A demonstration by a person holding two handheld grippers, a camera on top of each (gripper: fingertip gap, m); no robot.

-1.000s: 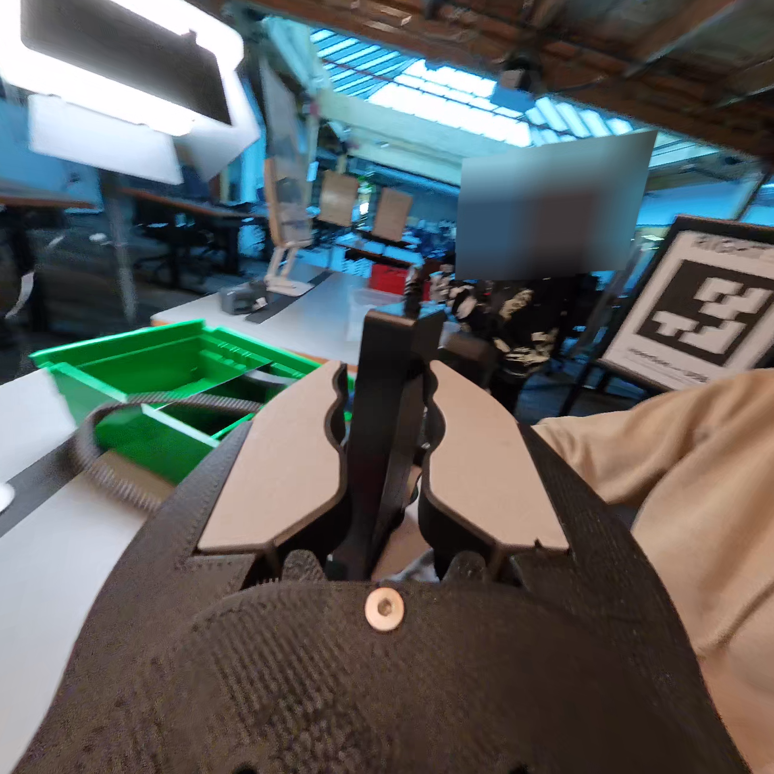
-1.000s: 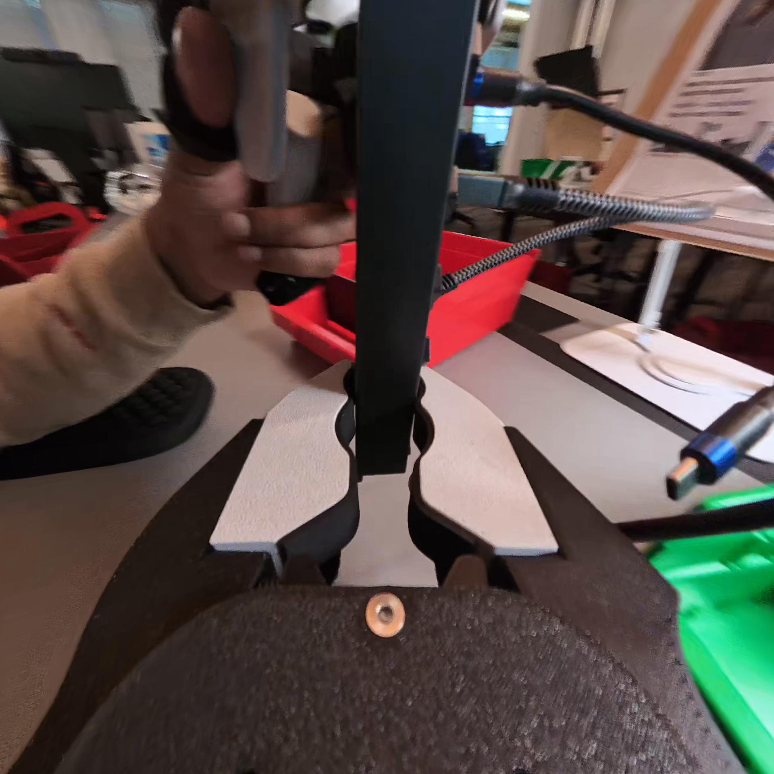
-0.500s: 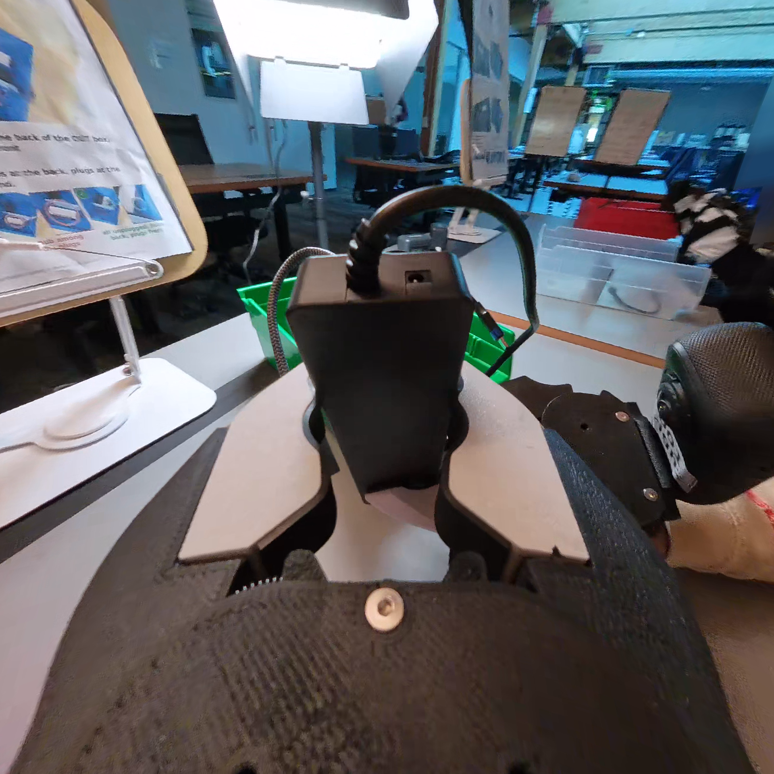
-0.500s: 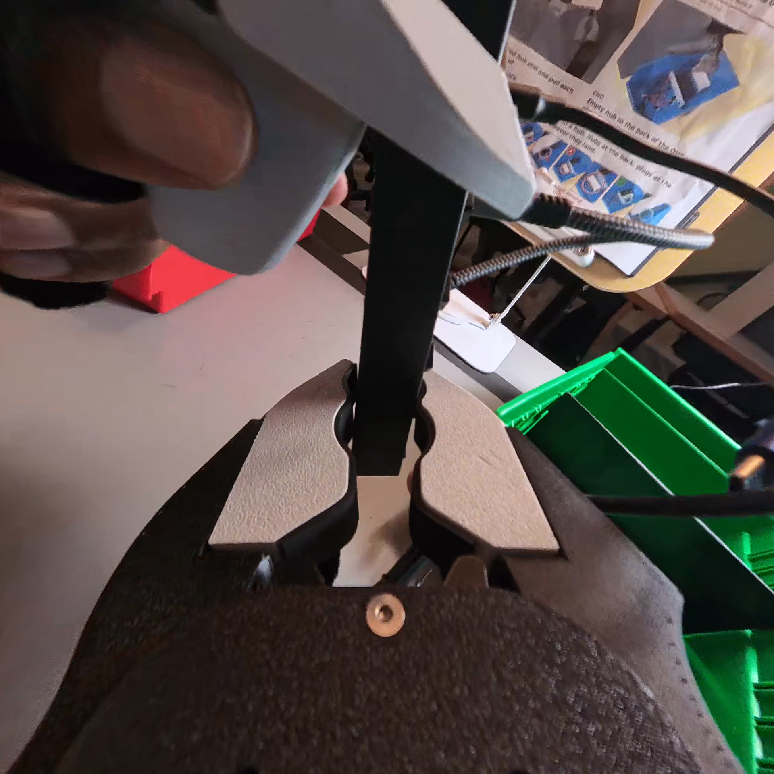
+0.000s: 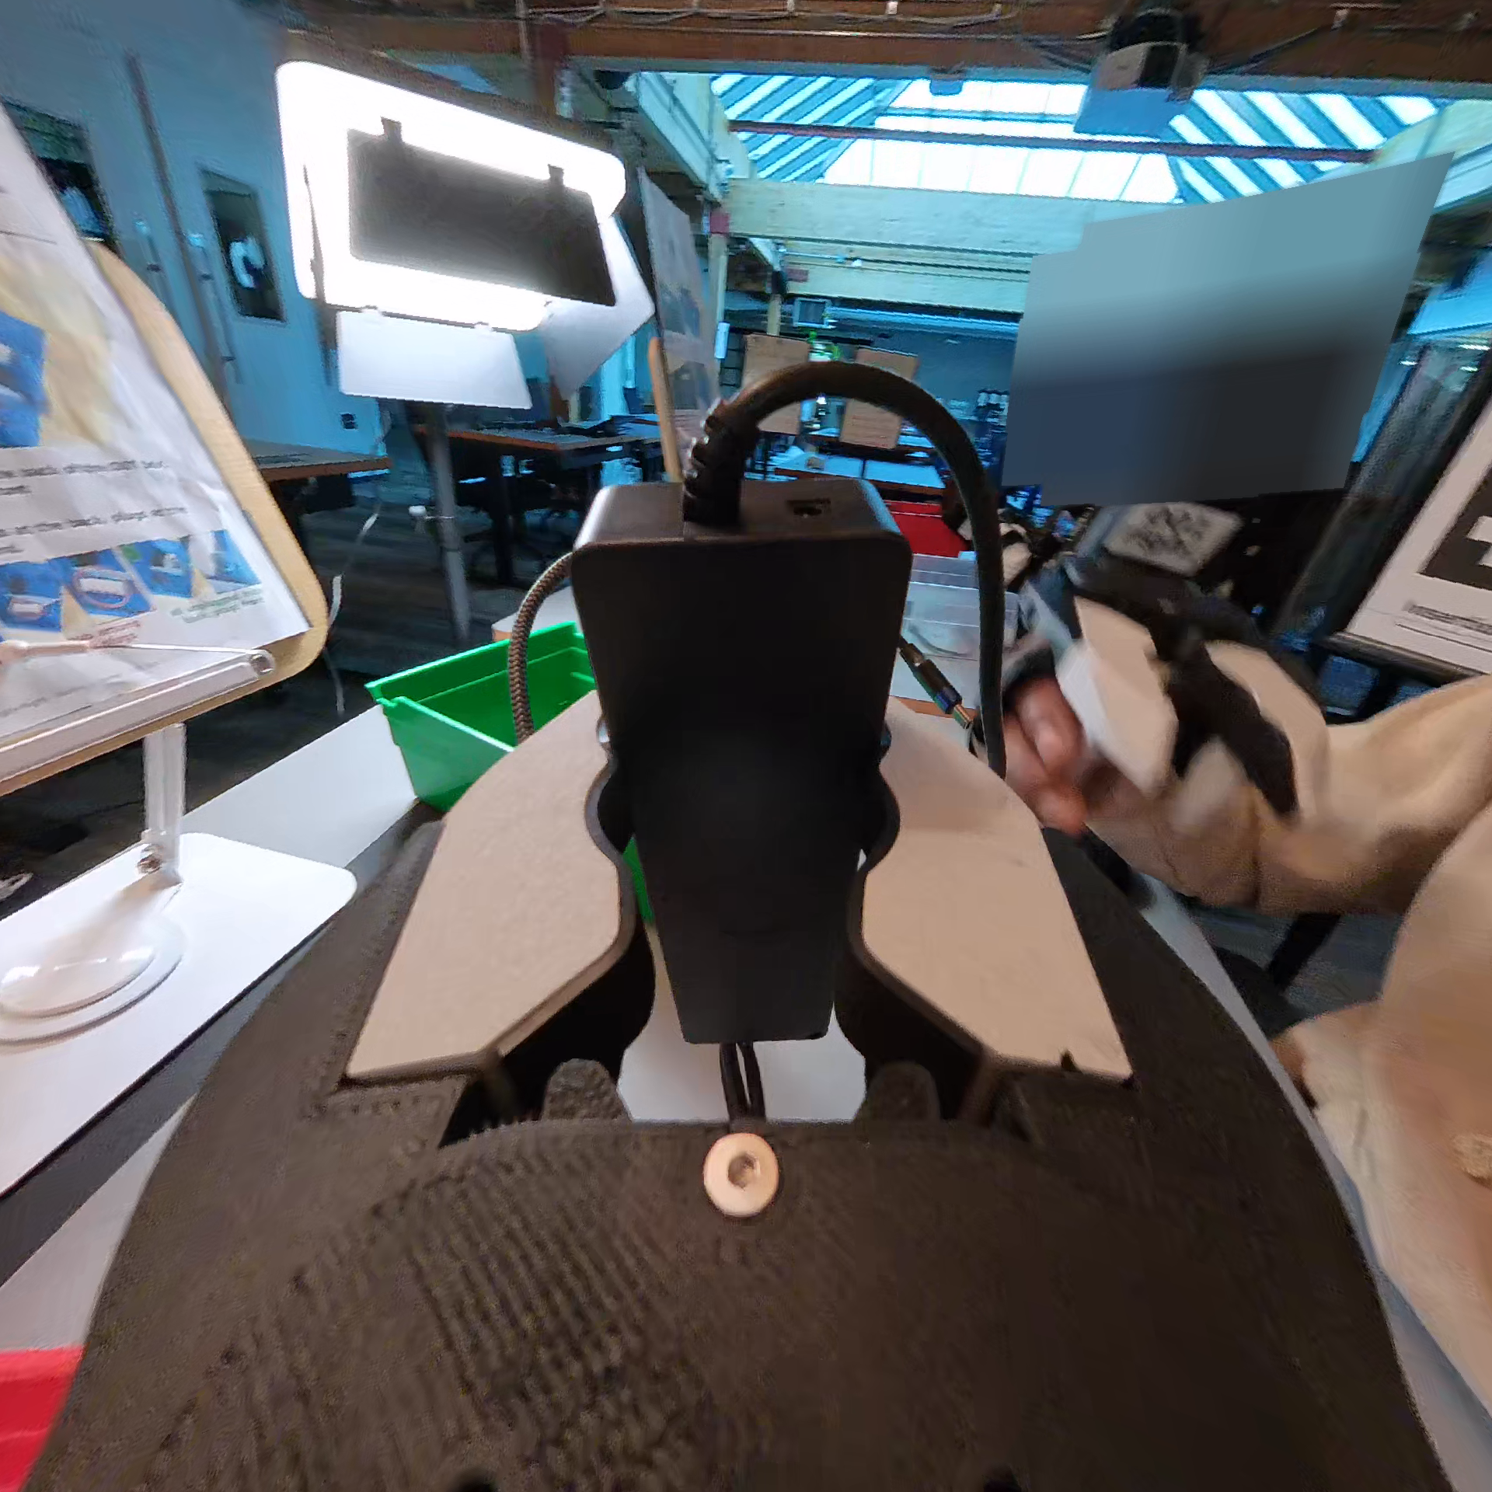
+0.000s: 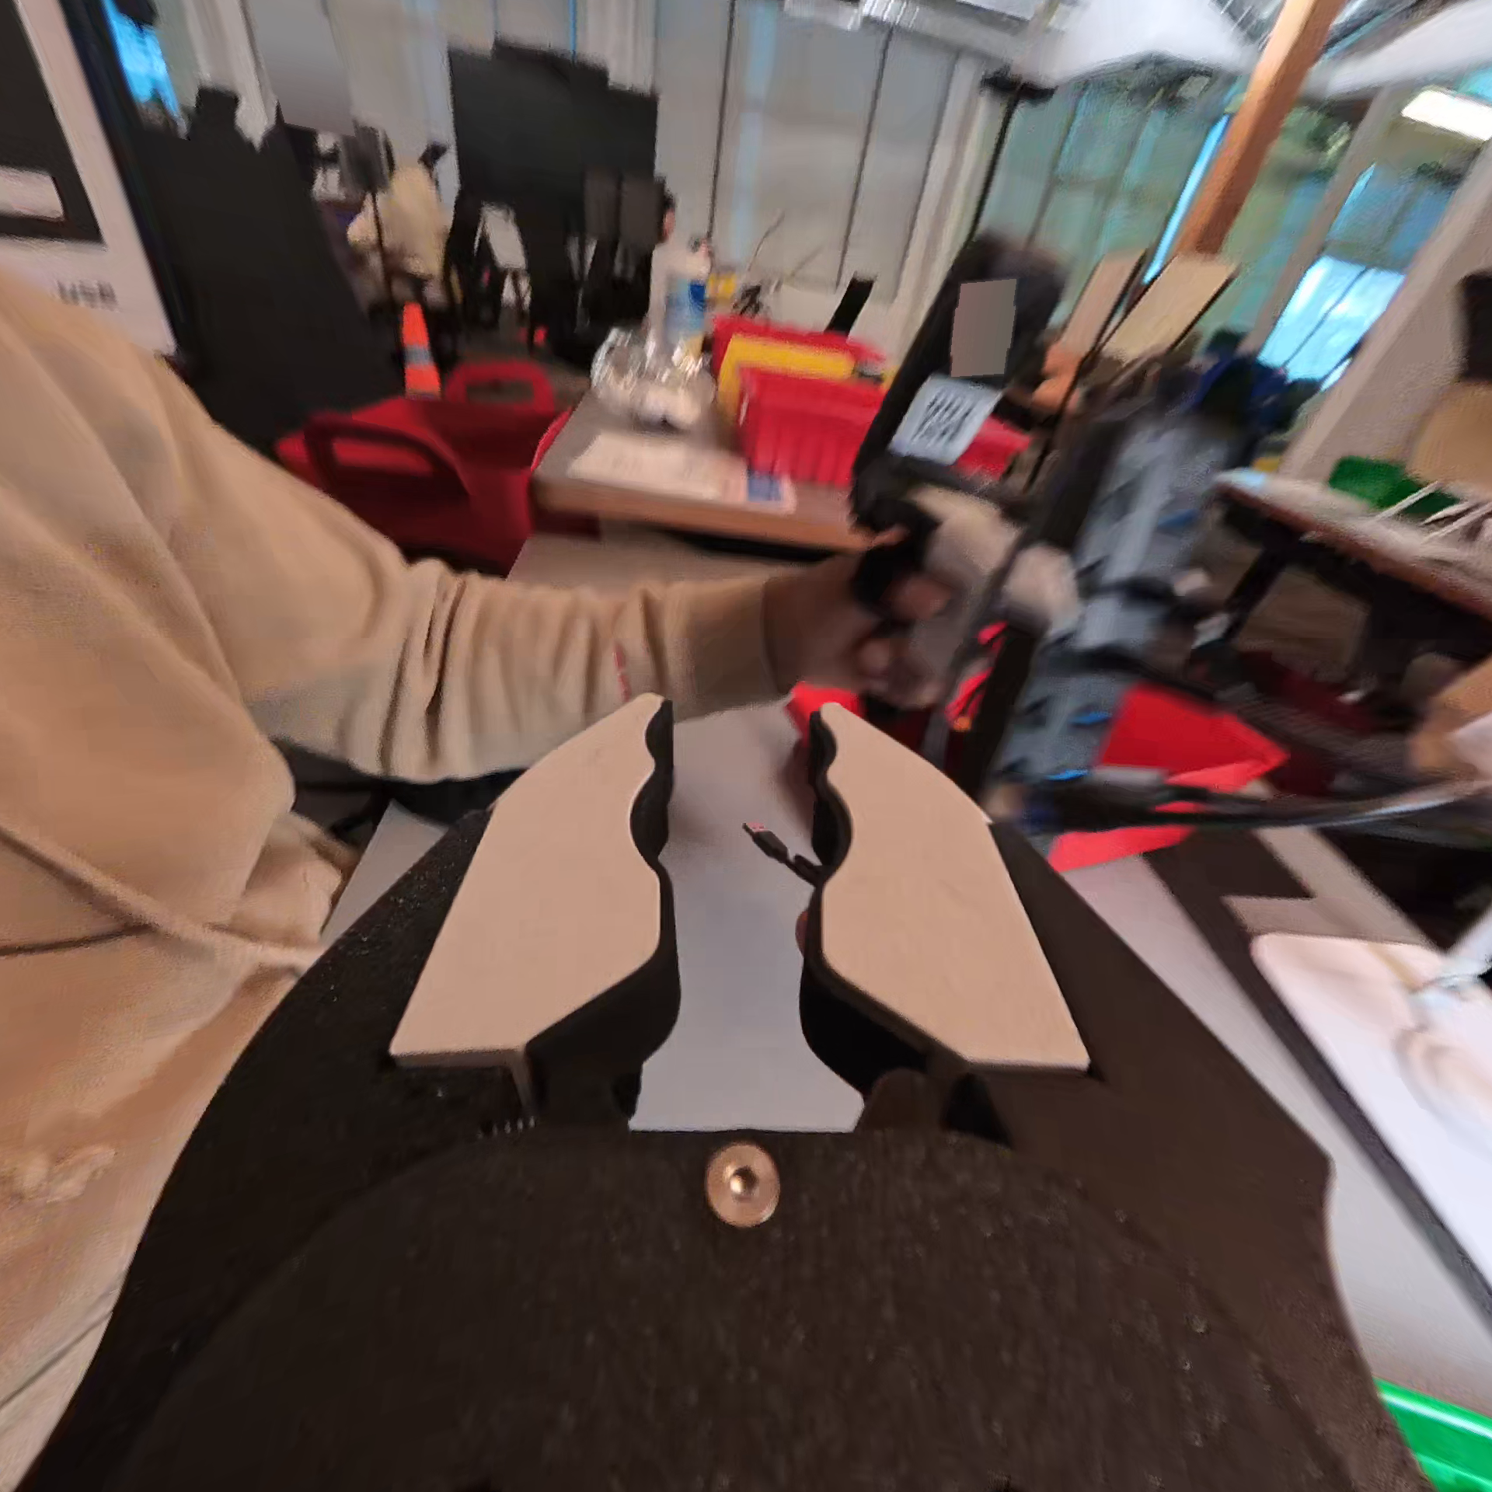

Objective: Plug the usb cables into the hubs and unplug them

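Observation:
My left gripper (image 5: 743, 751) is shut on a black USB hub (image 5: 739, 630) and holds it upright above the table, flat face toward the camera. A thick black cable (image 5: 961, 484) leaves the hub's top and arcs down to the right. A braided cable (image 5: 525, 646) hangs behind its left side, and a loose plug (image 5: 936, 690) dangles at its right. My right gripper (image 6: 739, 727) is open and empty above the grey table (image 6: 727, 969). A small cable plug (image 6: 763, 836) lies on the table between its fingers. Black cables (image 6: 1251, 811) stretch across the right wrist view, blurred.
A green bin (image 5: 476, 718) stands behind the hub; its corner shows in the right wrist view (image 6: 1437, 1437). A red bin (image 6: 1179, 743) sits farther along the table. An instruction board on a white stand (image 5: 121, 928) is at the left. The person's sleeve (image 6: 363, 646) crosses the right wrist view.
My right gripper has let go of the hub's end, opened and swung away toward the room. My left gripper keeps the hub and has tilted upward.

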